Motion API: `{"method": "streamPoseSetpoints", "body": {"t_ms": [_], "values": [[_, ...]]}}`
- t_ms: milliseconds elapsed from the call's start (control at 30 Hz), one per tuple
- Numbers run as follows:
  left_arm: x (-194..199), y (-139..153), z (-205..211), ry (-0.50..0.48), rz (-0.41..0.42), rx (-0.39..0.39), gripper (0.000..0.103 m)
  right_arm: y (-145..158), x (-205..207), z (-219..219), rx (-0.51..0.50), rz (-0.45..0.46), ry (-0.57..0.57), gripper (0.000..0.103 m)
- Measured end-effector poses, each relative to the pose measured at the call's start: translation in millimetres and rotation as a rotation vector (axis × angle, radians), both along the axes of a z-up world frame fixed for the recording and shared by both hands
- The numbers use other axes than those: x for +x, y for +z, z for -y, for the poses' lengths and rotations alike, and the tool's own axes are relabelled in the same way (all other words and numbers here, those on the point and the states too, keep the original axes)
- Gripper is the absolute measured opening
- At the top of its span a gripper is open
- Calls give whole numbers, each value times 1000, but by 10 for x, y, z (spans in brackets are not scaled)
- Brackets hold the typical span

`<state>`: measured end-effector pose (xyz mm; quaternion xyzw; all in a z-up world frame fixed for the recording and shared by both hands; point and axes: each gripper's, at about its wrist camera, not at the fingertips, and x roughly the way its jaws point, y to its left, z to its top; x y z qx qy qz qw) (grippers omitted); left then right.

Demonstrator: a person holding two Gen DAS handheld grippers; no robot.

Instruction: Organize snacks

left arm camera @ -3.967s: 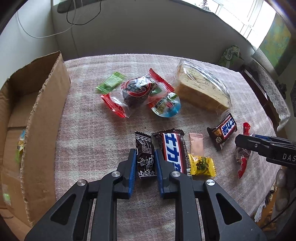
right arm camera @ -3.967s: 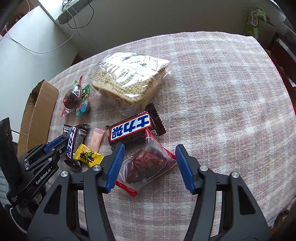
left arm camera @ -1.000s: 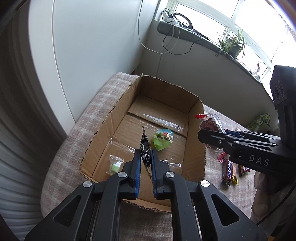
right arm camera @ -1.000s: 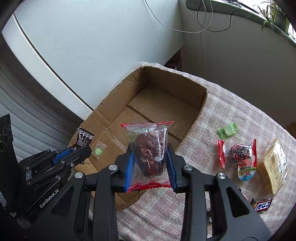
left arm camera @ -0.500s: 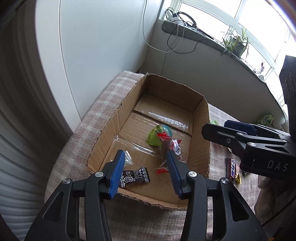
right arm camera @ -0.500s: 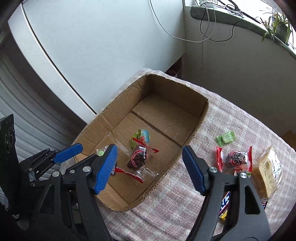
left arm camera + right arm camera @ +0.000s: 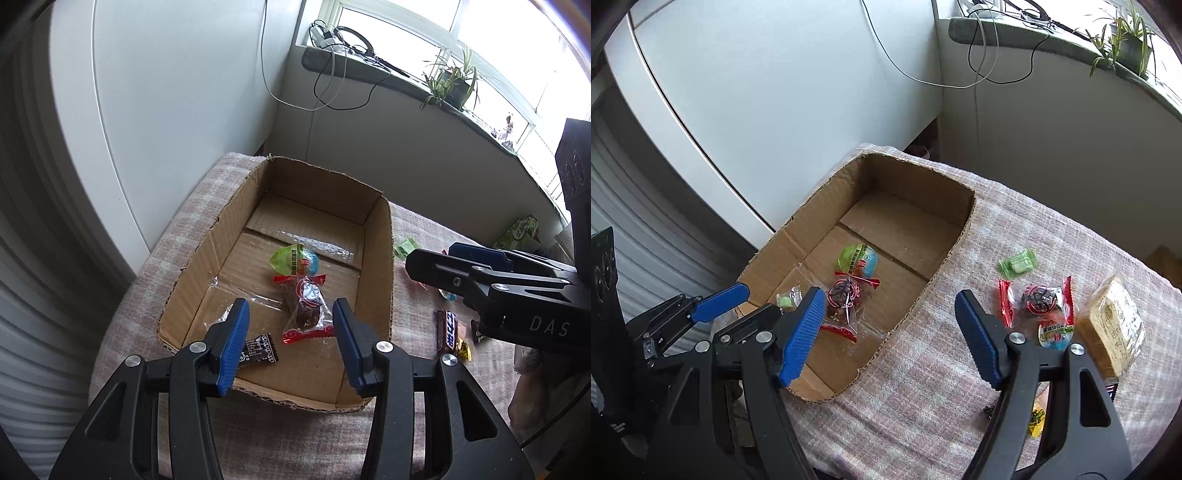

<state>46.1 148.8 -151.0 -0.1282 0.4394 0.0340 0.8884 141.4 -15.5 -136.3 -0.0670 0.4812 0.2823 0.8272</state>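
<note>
An open cardboard box [image 7: 380, 258] [image 7: 916, 295] sits on the checked tablecloth. Inside lie a black candy wrapper [image 7: 256, 350], a red-ended clear pack with a dark snack [image 7: 304, 310] [image 7: 844, 299], a green-and-blue jelly cup [image 7: 293, 260] [image 7: 857, 259] and a small green sweet [image 7: 785, 301]. My left gripper [image 7: 291, 345] hangs open and empty above the box's near end. My right gripper [image 7: 890, 336] is open and empty over the box's right wall. It also shows in the left wrist view [image 7: 491, 280].
On the cloth right of the box lie a green candy [image 7: 1017, 263], a red-ended snack pack [image 7: 1039, 297], a jelly cup [image 7: 1054, 334], a wrapped bread slice [image 7: 1113, 326], a yellow candy [image 7: 1036, 417] and a blue-labelled chocolate bar [image 7: 448, 332]. A white wall and a windowsill with cables stand behind.
Both grippers opened and dropped their snacks into the box: the left let go of the black wrapper, the right the red-ended pack. Both have since backed off slightly.
</note>
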Motion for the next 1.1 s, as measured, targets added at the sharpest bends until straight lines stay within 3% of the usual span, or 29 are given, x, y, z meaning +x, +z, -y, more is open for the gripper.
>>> {"method": "streamPoseSetpoints", "body": {"t_ms": [633,967,1100], "values": [[142,-41,907,-242,-1,-42,45,-158,-122,1796,-6,-38,-355,75],[261,-289,1475,-388,-67,-72,45,-412,-272,2157,-24,-80,-397,75],[360,-391,1656,-424,-94,-84,40,-536,-232,2321,-8,-144,-452,75]]}}
